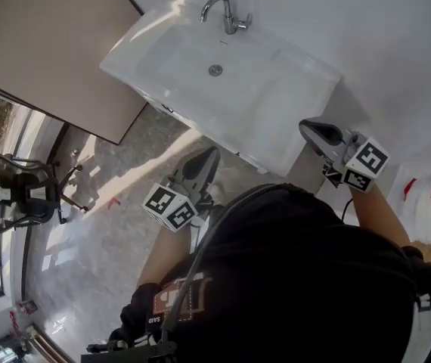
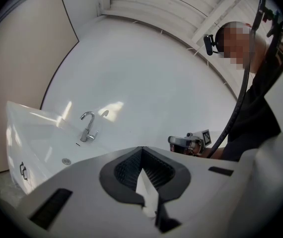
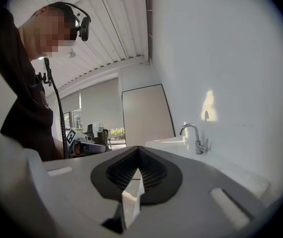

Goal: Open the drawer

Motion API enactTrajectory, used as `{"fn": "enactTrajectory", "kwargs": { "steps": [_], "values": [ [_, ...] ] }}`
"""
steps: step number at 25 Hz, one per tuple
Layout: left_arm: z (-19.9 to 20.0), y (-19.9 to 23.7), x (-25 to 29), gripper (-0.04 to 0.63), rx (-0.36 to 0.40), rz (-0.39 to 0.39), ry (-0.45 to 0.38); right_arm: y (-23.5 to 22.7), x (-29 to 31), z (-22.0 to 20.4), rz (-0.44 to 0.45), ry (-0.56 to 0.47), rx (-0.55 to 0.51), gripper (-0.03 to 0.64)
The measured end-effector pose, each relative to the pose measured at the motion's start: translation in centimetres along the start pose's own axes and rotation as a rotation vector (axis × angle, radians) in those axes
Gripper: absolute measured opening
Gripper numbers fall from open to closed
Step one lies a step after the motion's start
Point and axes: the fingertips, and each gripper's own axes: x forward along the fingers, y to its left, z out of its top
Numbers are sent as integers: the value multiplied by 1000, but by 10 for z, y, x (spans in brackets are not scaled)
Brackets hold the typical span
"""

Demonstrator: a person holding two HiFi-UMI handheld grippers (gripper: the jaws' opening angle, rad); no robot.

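Left gripper and right gripper are both closed, empty. The drawer, probably under the washbasin, lies ahead and below, nearer the left.

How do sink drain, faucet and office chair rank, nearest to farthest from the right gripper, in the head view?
From right gripper:
1. Sink drain, in basin.
2. Faucet, at basin's back.
3. Office chair, far left, on floor.
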Motion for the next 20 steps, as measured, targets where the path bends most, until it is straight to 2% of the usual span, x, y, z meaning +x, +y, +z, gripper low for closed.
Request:
{"fn": "enactTrajectory", "kwargs": {
  "steps": [3,6,13,16,20],
  "values": [
    [-31,-46,13,0,-10,58,-10,-4,-26,-16,100,30,-1,-2],
    [-55,-72,12,0,-16,126,7,-3,-38,-35,176,50,33,-2],
    [-68,-76,-25,0,1,266,18,41,-11,-54,349,71,63,-2],
    [-75,-62,-34,0,-8,271,24,65,9,-66,404,101,53,-2],
    [-92,-39,-44,0,-43,218,41,88,42,-82,403,132,61,-2]
  ]
}}
